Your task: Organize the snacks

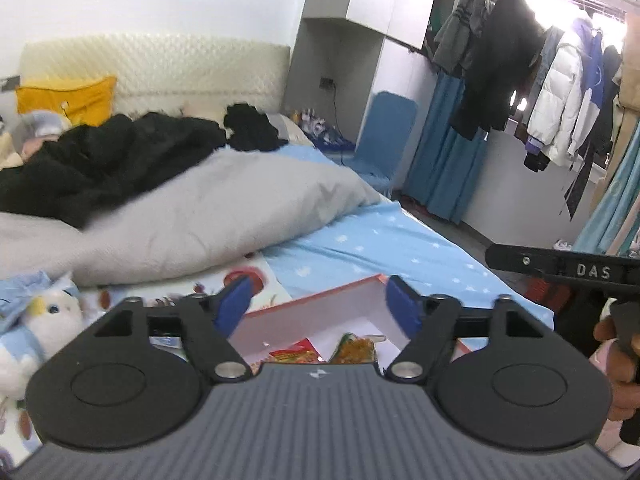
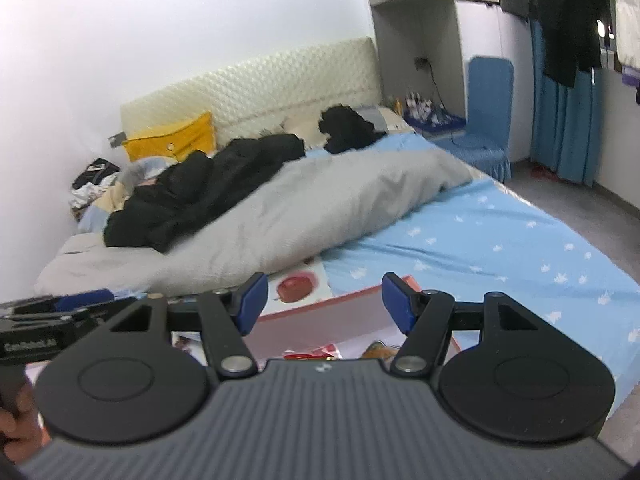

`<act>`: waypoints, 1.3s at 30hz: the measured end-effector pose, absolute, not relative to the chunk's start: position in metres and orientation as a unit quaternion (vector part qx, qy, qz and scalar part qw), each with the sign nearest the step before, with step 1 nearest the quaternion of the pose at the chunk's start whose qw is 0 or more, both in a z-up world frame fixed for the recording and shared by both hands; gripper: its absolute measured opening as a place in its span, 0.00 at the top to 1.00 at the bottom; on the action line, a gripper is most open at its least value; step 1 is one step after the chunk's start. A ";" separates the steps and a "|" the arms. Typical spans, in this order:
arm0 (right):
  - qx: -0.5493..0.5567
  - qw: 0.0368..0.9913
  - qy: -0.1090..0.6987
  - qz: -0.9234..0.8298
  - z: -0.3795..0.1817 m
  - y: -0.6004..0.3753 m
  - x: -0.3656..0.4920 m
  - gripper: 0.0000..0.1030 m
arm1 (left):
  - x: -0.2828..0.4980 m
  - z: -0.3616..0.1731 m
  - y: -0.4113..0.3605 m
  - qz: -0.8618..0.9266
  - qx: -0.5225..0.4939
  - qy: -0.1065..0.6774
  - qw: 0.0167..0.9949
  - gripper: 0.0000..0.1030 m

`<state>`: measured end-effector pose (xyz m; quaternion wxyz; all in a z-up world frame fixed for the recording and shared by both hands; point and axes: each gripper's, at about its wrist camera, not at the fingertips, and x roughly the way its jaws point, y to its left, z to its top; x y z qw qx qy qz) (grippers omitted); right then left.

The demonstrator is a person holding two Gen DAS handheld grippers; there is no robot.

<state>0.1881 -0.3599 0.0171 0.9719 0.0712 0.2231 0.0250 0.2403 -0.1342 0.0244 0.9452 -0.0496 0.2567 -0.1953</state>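
A shallow box with a pink rim and white inside (image 1: 320,300) lies on the bed; it also shows in the right wrist view (image 2: 340,300). Inside it lie a red snack packet (image 1: 294,352) and an orange snack packet (image 1: 356,348), partly hidden by the gripper body; they show in the right wrist view as the red packet (image 2: 312,353) and the orange packet (image 2: 376,349). My left gripper (image 1: 320,304) is open and empty above the box. My right gripper (image 2: 324,300) is open and empty above the same box.
A grey duvet (image 1: 208,216) with black clothes (image 1: 100,160) covers the bed's far half. The blue star sheet (image 2: 500,248) lies to the right. A plush toy (image 1: 40,320) sits at left. A blue chair (image 2: 488,120) and hanging clothes (image 1: 540,80) stand beyond.
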 end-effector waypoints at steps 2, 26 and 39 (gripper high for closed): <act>0.072 0.973 0.219 0.027 0.018 -0.355 0.177 0.37 | 0.228 0.028 -0.129 -0.197 -0.061 0.254 0.945 0.13; 0.093 0.973 0.212 0.004 -0.010 -0.317 0.075 0.37 | 0.113 0.029 -0.089 -0.170 -0.060 0.267 0.947 0.00; 0.081 0.968 0.239 -0.009 -0.039 -0.316 0.046 0.37 | 0.083 -0.001 -0.107 -0.173 -0.028 0.285 0.942 0.00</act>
